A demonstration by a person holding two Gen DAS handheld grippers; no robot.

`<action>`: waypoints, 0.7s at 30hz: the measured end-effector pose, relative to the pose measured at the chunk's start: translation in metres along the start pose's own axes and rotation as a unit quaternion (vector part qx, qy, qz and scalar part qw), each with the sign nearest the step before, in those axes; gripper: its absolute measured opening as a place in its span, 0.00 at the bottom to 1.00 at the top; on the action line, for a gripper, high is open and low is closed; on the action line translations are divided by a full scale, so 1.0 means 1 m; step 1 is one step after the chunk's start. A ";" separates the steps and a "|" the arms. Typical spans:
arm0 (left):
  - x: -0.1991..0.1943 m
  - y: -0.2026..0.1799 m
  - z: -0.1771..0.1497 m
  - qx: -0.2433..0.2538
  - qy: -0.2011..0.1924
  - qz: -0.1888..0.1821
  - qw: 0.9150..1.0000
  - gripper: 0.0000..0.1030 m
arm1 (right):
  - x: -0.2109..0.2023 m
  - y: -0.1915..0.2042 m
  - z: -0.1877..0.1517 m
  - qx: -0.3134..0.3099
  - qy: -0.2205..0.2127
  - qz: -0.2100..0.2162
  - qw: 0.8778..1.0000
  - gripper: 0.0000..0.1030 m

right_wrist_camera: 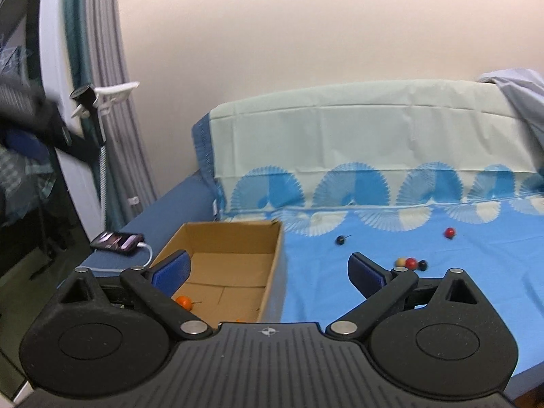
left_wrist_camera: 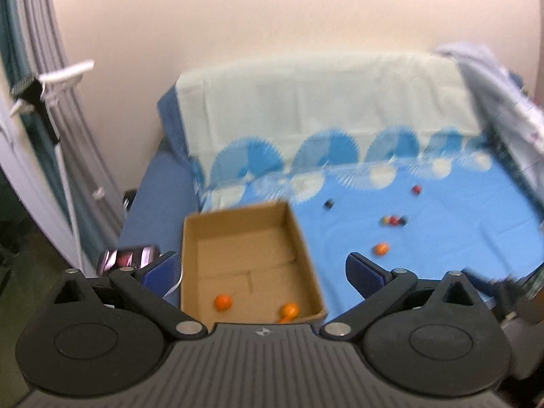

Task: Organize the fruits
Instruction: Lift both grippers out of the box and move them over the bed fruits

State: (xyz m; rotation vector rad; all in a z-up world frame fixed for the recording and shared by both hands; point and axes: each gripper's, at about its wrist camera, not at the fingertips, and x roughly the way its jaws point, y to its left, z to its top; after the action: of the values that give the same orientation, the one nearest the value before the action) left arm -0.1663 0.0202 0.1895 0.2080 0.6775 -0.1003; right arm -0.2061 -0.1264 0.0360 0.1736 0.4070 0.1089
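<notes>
An open cardboard box (left_wrist_camera: pixel 299 238) lies on the blue bed sheet, also in the right wrist view (right_wrist_camera: pixel 272 261). Small orange fruits (left_wrist_camera: pixel 223 302) (left_wrist_camera: pixel 289 310) lie on its floor; one shows in the right wrist view (right_wrist_camera: pixel 184 302). On the sheet lie an orange fruit (left_wrist_camera: pixel 380 248), a cluster of small red, tan and dark fruits (left_wrist_camera: pixel 393 220) (right_wrist_camera: pixel 410 263), a lone dark one (left_wrist_camera: pixel 328 204) (right_wrist_camera: pixel 340 240) and a lone red one (left_wrist_camera: pixel 416 189) (right_wrist_camera: pixel 449 232). My left gripper (left_wrist_camera: pixel 263 267) is open and empty above the box. My right gripper (right_wrist_camera: pixel 268 267) is open and empty above the box's right wall.
A phone (right_wrist_camera: pixel 117 240) on a white cable lies on the dark blue mattress edge left of the box, also in the left wrist view (left_wrist_camera: pixel 127 257). A pale pillow (right_wrist_camera: pixel 357 136) backs the bed. A curtain (right_wrist_camera: pixel 102 68) and a clip mount (right_wrist_camera: pixel 102 97) stand left.
</notes>
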 end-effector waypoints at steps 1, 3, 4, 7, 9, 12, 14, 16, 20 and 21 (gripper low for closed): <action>-0.011 -0.005 0.008 0.001 -0.012 -0.002 1.000 1.00 | -0.003 -0.003 0.001 0.002 -0.003 -0.004 1.000 0.96; -0.031 -0.014 0.021 0.003 -0.035 -0.003 0.999 1.00 | -0.007 -0.010 0.003 0.007 -0.009 -0.013 1.000 0.96; -0.039 -0.020 0.027 0.005 -0.045 -0.008 0.999 1.00 | -0.008 -0.013 0.004 0.009 -0.011 -0.017 1.000 0.96; -0.060 -0.033 0.040 0.007 -0.063 -0.027 0.998 1.00 | -0.011 -0.020 0.005 0.016 -0.014 -0.027 0.999 0.96; -0.066 -0.039 0.045 0.003 -0.067 -0.041 0.997 1.00 | -0.011 -0.026 0.004 0.020 -0.014 -0.031 0.999 0.96; -0.066 -0.046 0.048 -0.001 -0.062 -0.060 0.996 1.00 | -0.010 -0.032 0.002 0.025 -0.011 -0.034 0.999 0.96; -0.063 -0.050 0.048 0.003 -0.056 -0.064 0.996 1.00 | -0.008 -0.035 0.001 0.026 -0.009 -0.036 0.999 0.96; -0.058 -0.054 0.049 0.008 -0.047 -0.068 0.997 1.00 | -0.007 -0.039 0.000 0.029 -0.006 -0.036 0.999 0.96; -0.049 -0.054 0.051 0.008 -0.043 -0.074 0.996 1.00 | -0.003 -0.045 -0.003 0.037 -0.001 -0.040 0.999 0.96; -0.047 -0.054 0.052 0.005 -0.043 -0.077 0.996 1.00 | -0.002 -0.047 -0.003 0.040 0.001 -0.042 0.998 0.96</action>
State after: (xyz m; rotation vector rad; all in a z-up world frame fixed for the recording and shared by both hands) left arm -0.1798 -0.0428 0.2501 0.1601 0.6063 -0.2585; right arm -0.2060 -0.1725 0.0247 0.2352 0.4212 0.0110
